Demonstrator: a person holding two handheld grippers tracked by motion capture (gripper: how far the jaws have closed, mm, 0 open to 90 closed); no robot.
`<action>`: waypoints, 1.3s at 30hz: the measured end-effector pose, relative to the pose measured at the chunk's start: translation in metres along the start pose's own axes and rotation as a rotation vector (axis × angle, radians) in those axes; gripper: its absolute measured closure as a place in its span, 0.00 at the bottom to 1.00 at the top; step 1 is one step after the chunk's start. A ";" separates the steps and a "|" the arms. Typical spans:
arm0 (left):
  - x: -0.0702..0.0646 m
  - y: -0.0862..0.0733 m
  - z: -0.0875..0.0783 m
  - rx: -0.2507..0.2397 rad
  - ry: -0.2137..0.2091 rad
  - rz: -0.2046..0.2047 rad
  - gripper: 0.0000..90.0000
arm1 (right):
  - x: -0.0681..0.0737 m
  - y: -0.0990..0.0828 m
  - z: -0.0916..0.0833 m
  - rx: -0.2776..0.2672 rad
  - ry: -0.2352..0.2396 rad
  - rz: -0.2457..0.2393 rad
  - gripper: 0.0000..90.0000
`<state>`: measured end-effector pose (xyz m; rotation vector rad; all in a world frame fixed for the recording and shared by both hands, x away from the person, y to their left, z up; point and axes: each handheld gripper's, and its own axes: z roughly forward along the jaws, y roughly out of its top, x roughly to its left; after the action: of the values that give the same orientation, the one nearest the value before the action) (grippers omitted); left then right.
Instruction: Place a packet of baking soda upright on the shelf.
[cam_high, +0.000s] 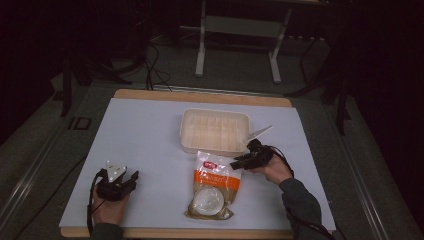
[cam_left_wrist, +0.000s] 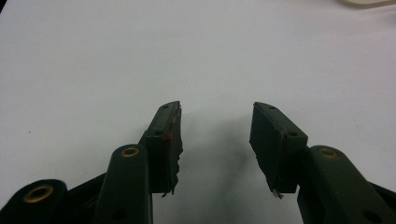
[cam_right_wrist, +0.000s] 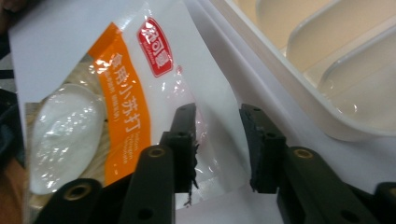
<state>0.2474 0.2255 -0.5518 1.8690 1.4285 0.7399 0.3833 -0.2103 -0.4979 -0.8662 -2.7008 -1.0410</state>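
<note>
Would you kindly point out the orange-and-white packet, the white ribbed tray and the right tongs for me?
Orange-and-white packet (cam_high: 216, 180): high view, on its orange middle band.
White ribbed tray (cam_high: 215, 131): high view, on its ribbed floor.
Right tongs (cam_right_wrist: 217, 140): right gripper view, midway between the open tips, over the packet's corner.

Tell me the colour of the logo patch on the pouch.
Red with white lettering, on the pouch; clearest in the right gripper view.
</note>
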 end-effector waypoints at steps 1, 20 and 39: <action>0.000 0.000 0.000 0.000 0.000 0.000 0.59 | 0.001 0.000 -0.001 0.000 0.008 -0.005 0.77; 0.000 0.000 0.000 0.000 0.000 0.001 0.59 | -0.005 0.007 0.014 0.052 0.074 -0.003 0.70; 0.000 0.000 0.000 0.000 0.000 0.001 0.58 | -0.007 0.017 0.029 0.102 0.091 0.001 0.55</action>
<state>0.2476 0.2253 -0.5519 1.8701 1.4274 0.7400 0.4013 -0.1849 -0.5125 -0.7835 -2.6516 -0.9107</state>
